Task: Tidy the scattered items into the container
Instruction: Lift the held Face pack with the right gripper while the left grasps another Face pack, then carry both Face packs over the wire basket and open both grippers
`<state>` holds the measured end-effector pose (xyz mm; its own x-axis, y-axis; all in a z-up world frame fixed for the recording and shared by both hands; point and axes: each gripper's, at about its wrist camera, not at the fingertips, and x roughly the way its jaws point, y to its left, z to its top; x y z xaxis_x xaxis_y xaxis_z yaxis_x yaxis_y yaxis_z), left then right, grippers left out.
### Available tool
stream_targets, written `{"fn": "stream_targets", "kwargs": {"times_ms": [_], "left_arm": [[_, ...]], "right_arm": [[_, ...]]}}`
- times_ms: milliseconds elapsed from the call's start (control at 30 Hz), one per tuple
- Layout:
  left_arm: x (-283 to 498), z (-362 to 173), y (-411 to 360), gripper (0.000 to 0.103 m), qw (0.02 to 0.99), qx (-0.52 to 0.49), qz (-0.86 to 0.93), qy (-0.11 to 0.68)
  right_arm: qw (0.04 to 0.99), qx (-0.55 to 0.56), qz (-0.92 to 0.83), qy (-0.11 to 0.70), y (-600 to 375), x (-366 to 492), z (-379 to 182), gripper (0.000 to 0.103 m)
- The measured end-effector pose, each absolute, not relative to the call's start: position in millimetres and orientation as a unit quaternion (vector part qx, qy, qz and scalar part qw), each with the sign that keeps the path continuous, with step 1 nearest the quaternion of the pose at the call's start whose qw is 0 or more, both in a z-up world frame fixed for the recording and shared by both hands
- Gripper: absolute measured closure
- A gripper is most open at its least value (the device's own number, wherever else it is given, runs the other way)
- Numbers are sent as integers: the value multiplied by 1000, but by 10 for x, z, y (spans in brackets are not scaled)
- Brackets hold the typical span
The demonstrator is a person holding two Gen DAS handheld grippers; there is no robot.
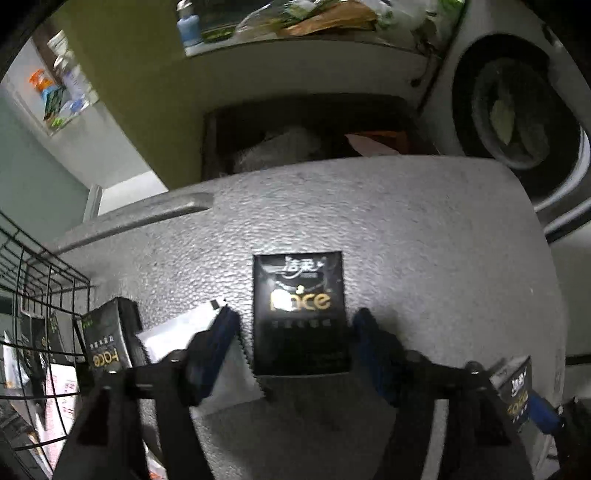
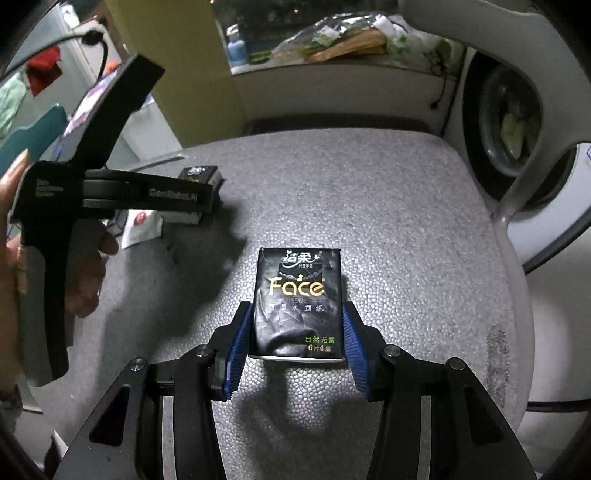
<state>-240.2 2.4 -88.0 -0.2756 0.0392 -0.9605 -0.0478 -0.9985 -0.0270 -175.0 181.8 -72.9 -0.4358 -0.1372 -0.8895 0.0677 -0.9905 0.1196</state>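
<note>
In the left wrist view a black "Face" tissue pack (image 1: 300, 314) lies flat on the grey foam board (image 1: 406, 229), between the fingers of my open left gripper (image 1: 295, 328). A second black pack (image 1: 107, 336) stands by a white packet (image 1: 192, 343) next to the black wire basket (image 1: 40, 280) at the left, which holds several items. In the right wrist view my right gripper (image 2: 298, 325) has its blue pads against both sides of another black "Face" pack (image 2: 298, 302) resting on the foam. That pack and a blue pad show at the left view's lower right (image 1: 517, 391).
A washing machine door (image 1: 517, 107) stands at the right. A dark bin (image 1: 310, 136) with white and orange contents sits behind the foam board. A shelf with a blue bottle (image 1: 188, 26) and bags is at the back. The left gripper's body (image 2: 110, 192) fills the right view's left.
</note>
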Motion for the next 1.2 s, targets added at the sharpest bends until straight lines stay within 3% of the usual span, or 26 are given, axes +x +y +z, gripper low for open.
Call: {"fn": "stream_targets", "kwargs": {"times_ms": [67, 100, 133, 167, 567, 767, 967, 1200], "left_arm": [[-2467, -916, 32, 24, 30, -606, 795, -1], [-2494, -925, 68, 29, 32, -606, 795, 2], [-2470, -910, 89, 36, 37, -604, 796, 5], [-2446, -888, 125, 51, 44, -602, 797, 12], [-1634, -710, 212, 52, 81, -600, 796, 3], [-1127, -166, 64, 51, 76, -560, 825, -4], [-969, 407, -492, 51, 39, -544, 838, -25], [-893, 640, -1649, 51, -54, -535, 841, -59]], "right_arm": [[61, 527, -847, -35, 1803, -1766, -726, 56], [62, 527, -847, -36, 1791, -1775, -722, 56], [63, 527, -847, -37, 1787, -1780, -715, 56], [63, 525, -848, -37, 1782, -1781, -709, 56], [65, 524, -849, -39, 1712, -1614, -630, 56], [79, 515, -852, -42, 1566, -1471, -438, 56], [131, 489, -862, -28, 1050, -1445, 4, 56], [227, 462, -857, 2, -94, -1568, 430, 56]]}}
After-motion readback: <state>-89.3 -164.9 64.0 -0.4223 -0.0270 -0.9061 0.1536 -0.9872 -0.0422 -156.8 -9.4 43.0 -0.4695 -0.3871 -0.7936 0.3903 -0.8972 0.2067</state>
